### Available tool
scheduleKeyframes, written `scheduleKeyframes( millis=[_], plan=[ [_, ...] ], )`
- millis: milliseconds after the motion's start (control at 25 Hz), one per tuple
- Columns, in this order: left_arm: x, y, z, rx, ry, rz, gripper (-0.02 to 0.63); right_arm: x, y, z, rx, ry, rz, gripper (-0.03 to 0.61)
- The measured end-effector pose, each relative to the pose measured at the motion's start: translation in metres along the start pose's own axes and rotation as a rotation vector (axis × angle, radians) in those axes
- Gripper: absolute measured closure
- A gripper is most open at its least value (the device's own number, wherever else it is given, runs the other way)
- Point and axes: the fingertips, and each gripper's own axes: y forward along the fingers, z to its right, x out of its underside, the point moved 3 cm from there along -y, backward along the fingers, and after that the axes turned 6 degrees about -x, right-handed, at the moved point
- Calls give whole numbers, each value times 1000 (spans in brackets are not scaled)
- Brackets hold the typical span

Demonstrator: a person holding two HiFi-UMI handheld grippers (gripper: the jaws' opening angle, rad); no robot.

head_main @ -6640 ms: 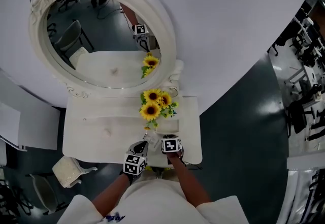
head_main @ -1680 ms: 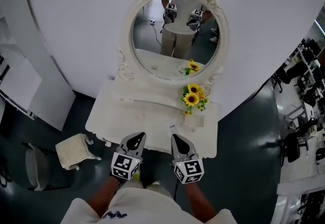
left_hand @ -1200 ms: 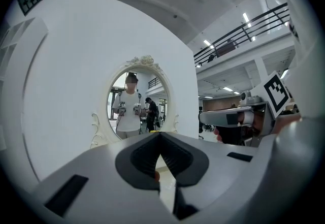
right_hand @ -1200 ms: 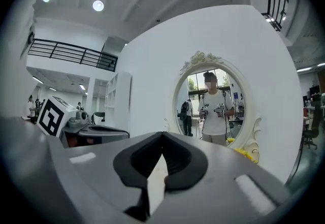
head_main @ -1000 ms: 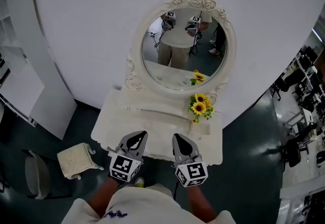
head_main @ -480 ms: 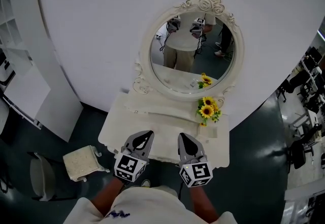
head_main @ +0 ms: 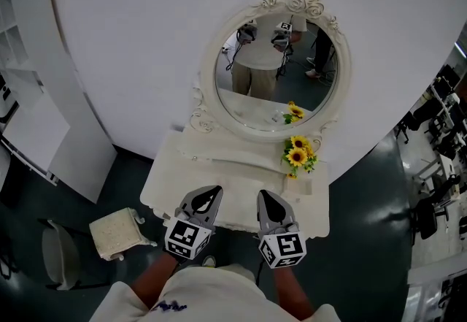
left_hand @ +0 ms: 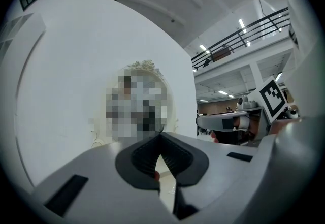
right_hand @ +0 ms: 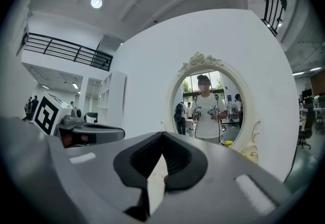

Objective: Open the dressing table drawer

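Both forearms reach forward side by side, each holding its tool level and aimed at 12 o'clock. The left hand-held gripper (head_main: 210,193) is clenched with nothing between its jaws, and the right hand-held gripper (head_main: 265,198) is clenched and empty too. From above, their tips show against the near edge of the white desk (head_main: 169,180). The desk stands straight ahead against the wall, and its drawer cannot be made out from here. The oval mirror (head_main: 273,69) rises at its back, sunflowers (head_main: 298,155) sit at 1 o'clock, and a small stool (head_main: 115,233) at 9 o'clock.
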Motion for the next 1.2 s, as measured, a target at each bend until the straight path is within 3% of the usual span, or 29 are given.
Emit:
scheduleKeyframes(
  millis=[1200],
  plan=[
    [1,6,-10,18,-9,-4,604,3,13,0,15,-14,-22,568]
  ],
)
